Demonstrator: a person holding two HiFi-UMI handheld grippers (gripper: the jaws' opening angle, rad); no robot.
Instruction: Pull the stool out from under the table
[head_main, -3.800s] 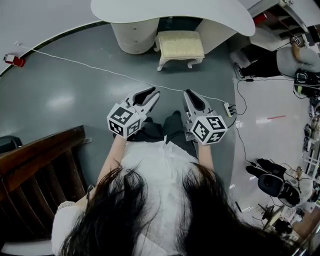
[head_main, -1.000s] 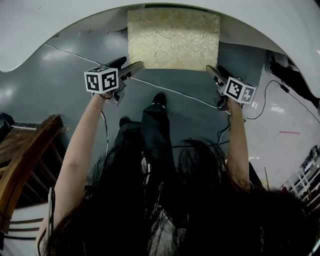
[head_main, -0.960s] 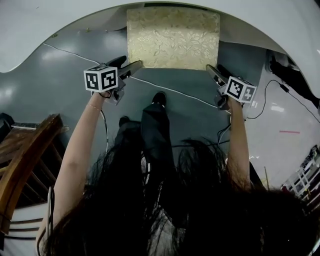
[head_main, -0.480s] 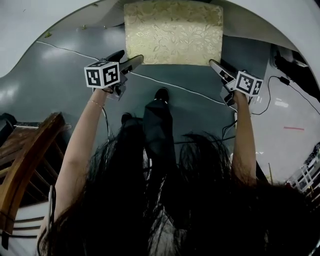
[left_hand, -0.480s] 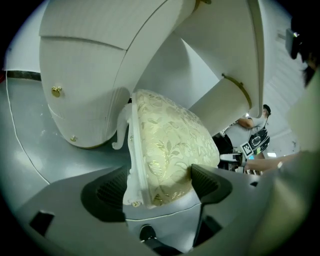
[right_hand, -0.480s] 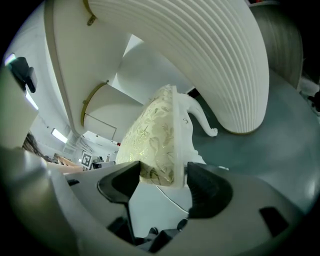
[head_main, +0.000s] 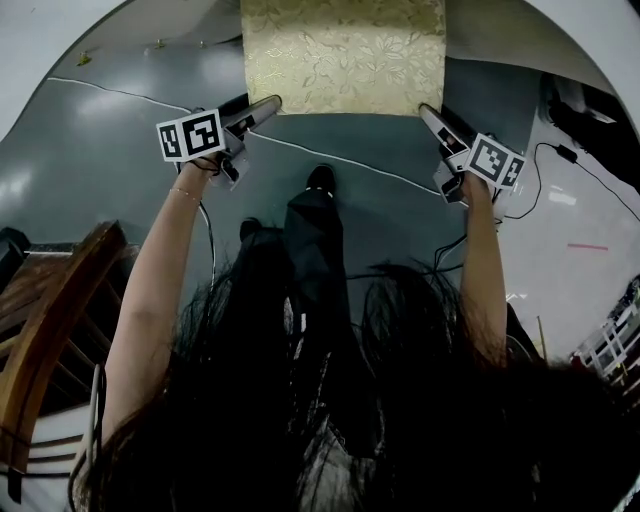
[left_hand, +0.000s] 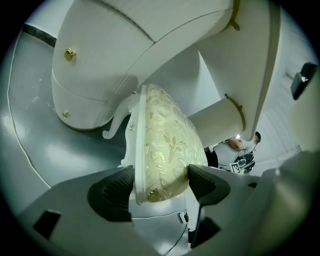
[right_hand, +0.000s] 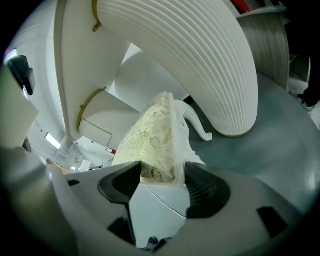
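Observation:
The stool (head_main: 340, 55) has a gold floral cushion on a white frame and stands partly beneath the white table (head_main: 40, 40). My left gripper (head_main: 266, 105) is at its near left corner. In the left gripper view the stool's corner (left_hand: 165, 145) sits between the jaws of that gripper (left_hand: 161, 182), which have just been opening; the pads lie beside the frame and cushion without squeezing. My right gripper (head_main: 431, 111) is at the near right corner. In the right gripper view the pads of that gripper (right_hand: 162, 181) close against the stool's corner (right_hand: 155, 135).
A dark wooden chair (head_main: 50, 300) stands at the left. A thin white cable (head_main: 120, 92) runs across the grey floor under the grippers. The table's ribbed pedestal (right_hand: 200, 65) and its other pedestal (left_hand: 95, 75) flank the stool. The person's shoe (head_main: 320, 180) is between the arms.
Both grippers have stayed at the stool's near corners and rolled a little. The head view has shifted, so the stool reaches higher in the picture.

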